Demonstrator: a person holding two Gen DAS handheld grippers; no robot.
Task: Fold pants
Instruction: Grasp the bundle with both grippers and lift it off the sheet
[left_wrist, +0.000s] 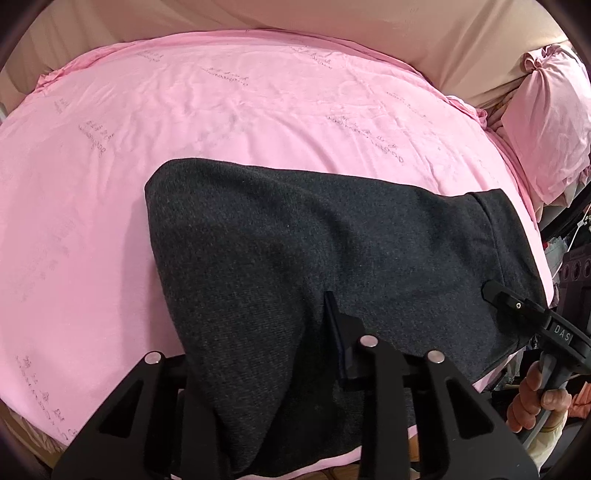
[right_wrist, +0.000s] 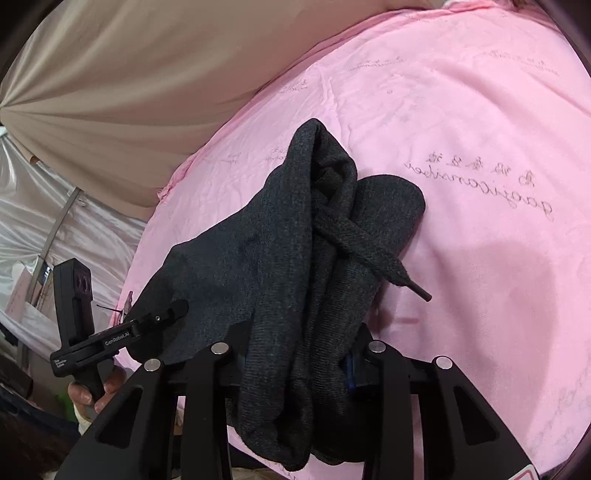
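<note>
Dark grey knit pants (left_wrist: 314, 240) lie folded across a pink bed sheet (left_wrist: 221, 110). My left gripper (left_wrist: 295, 354) is shut on the near edge of the pants, with fabric draped over its left finger. In the right wrist view my right gripper (right_wrist: 295, 354) is shut on the bunched waistband end of the pants (right_wrist: 295, 229), whose drawstring (right_wrist: 373, 258) hangs out to the right. The right gripper shows in the left wrist view (left_wrist: 517, 306) at the pants' right edge. The left gripper shows in the right wrist view (right_wrist: 147, 325) at the left.
A pink pillow (left_wrist: 550, 122) sits at the bed's far right corner. Beige drapery (right_wrist: 147, 74) hangs behind the bed. Clutter stands beside the bed at the right (left_wrist: 572, 266). The pink sheet (right_wrist: 480, 147) extends beyond the pants.
</note>
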